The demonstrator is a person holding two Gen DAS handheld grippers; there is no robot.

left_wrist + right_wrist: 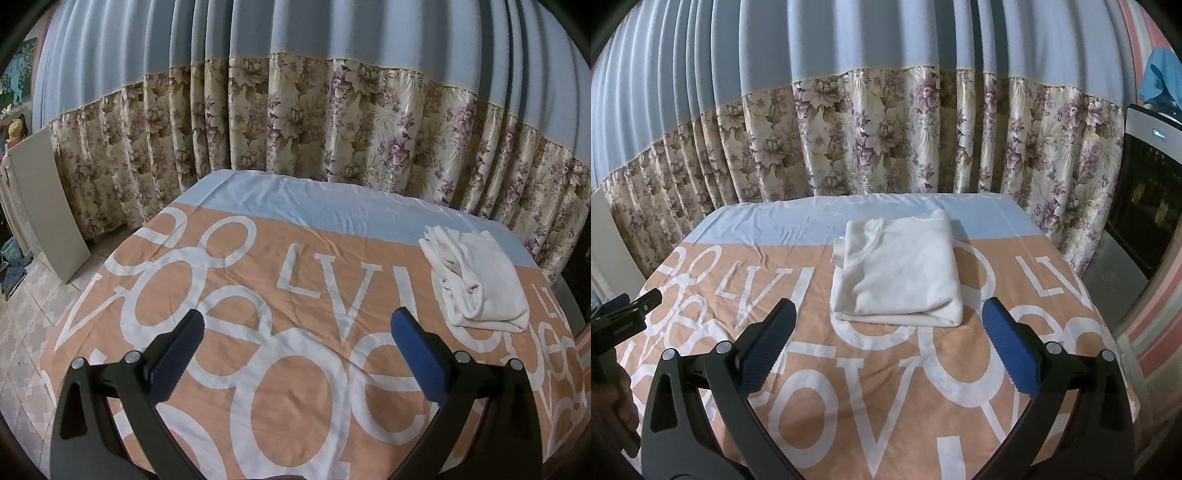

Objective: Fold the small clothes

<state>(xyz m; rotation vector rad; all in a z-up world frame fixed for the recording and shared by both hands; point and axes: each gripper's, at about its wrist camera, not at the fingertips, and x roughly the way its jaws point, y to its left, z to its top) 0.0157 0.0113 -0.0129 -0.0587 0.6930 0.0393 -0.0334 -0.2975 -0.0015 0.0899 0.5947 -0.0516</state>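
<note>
A white garment (897,271) lies folded into a neat rectangle on the table, which is covered by an orange, white and light-blue printed cloth (871,387). In the left wrist view the folded garment (476,280) sits far right. My right gripper (888,325) is open and empty, hovering just short of the garment's near edge. My left gripper (297,326) is open and empty over the cloth, to the left of the garment. The left gripper also shows at the left edge of the right wrist view (624,306).
A blue and floral curtain (886,122) hangs close behind the table. A dark appliance (1148,192) stands at the right. A pale board (48,206) leans at the left over a tiled floor (26,332).
</note>
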